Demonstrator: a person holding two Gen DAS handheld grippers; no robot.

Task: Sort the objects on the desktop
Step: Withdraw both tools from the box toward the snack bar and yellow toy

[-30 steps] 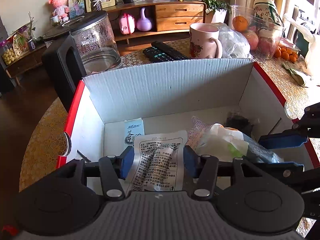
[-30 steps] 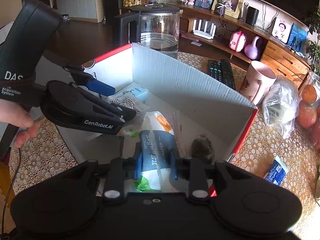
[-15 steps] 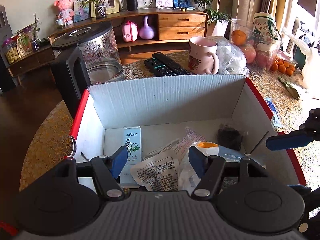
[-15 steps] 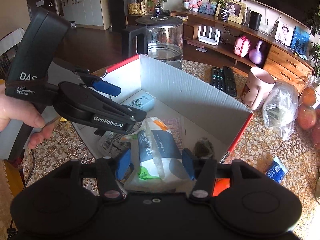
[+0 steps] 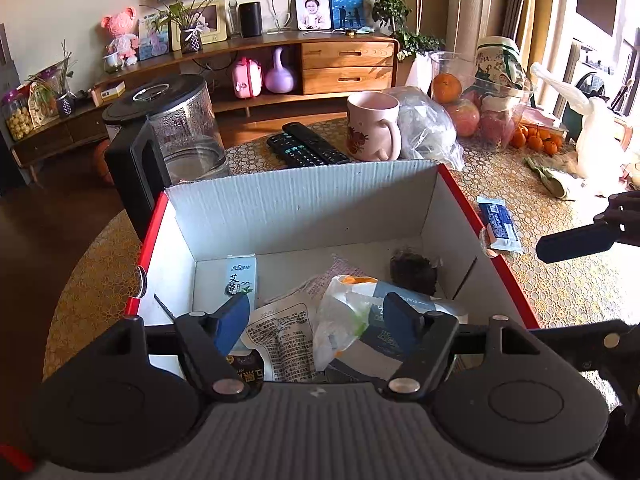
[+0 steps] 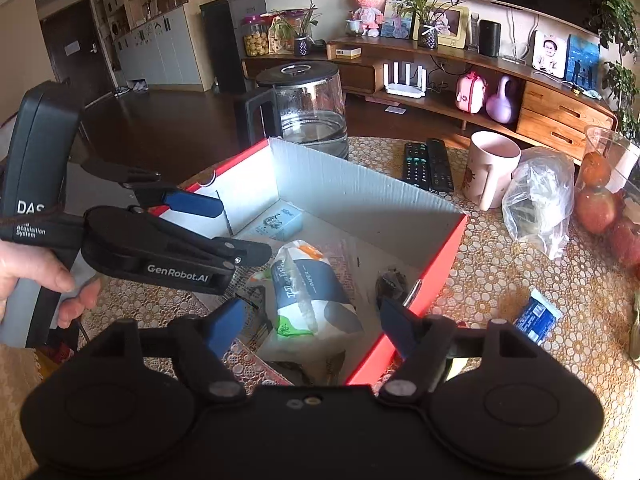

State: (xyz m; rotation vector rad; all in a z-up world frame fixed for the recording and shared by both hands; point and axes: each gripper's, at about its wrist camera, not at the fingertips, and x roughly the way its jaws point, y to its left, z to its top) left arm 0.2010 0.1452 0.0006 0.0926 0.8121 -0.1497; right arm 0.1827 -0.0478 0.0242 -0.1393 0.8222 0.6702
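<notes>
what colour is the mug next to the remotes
Pale pink with a red floral print, clearest in the left wrist view: mug.

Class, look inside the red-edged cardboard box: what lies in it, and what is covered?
Inside the box: a tissue pack, a printed sachet, a small green-and-white carton and a dark clump. The tissue pack partly covers a pinkish packet.

The box sits on the desk, with a tissue pack inside. Behind it stand a kettle, remotes and a mug; a small packet lies right of it.
</notes>
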